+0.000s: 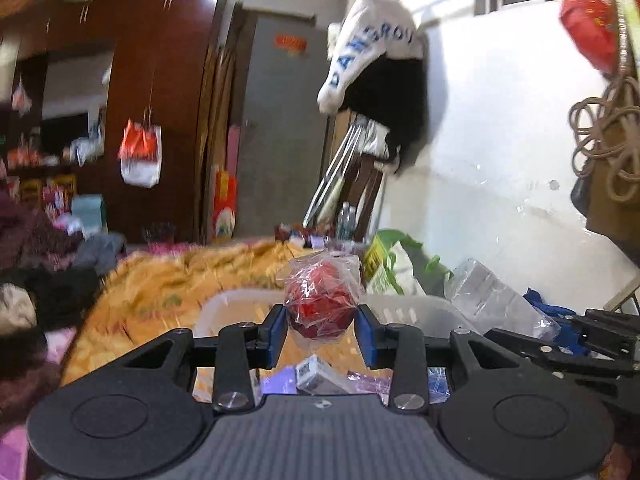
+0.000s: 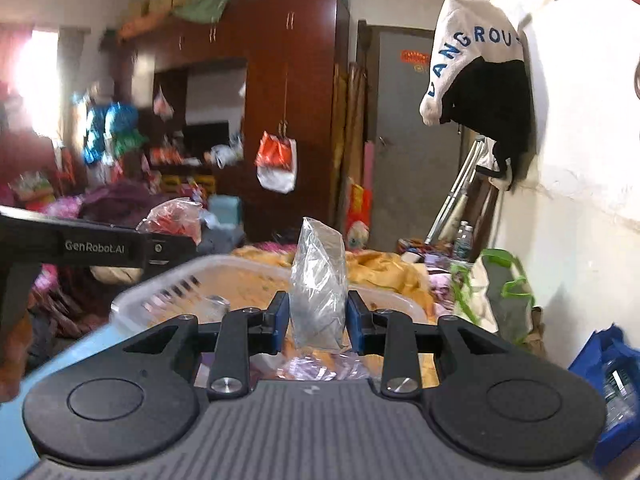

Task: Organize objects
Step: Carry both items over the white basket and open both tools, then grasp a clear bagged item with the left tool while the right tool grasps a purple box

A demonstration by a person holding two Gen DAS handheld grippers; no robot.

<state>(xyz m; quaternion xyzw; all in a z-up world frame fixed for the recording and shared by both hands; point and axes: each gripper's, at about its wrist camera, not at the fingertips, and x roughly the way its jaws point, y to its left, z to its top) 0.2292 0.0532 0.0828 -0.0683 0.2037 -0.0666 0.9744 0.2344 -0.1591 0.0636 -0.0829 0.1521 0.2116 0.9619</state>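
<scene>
Left wrist view: left claw [image 1: 322,330] grips a bagged red item [image 1: 321,303] above a white basket [image 1: 416,312]. Right claw [image 2: 316,324] clamps a clear plastic bag [image 2: 318,292].

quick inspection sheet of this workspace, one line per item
surface: orange blanket on a bed, rumpled
job's things: white basket; red item in clear wrap; clear plastic bag
clutter: small boxes and packets below the left gripper; green-handled bag by the wall
grippers: left gripper shut on the red wrapped item; right gripper shut on the clear bag
cables: nothing seen
surroundings: dark wardrobe, grey door, jacket hung on the wall
</scene>
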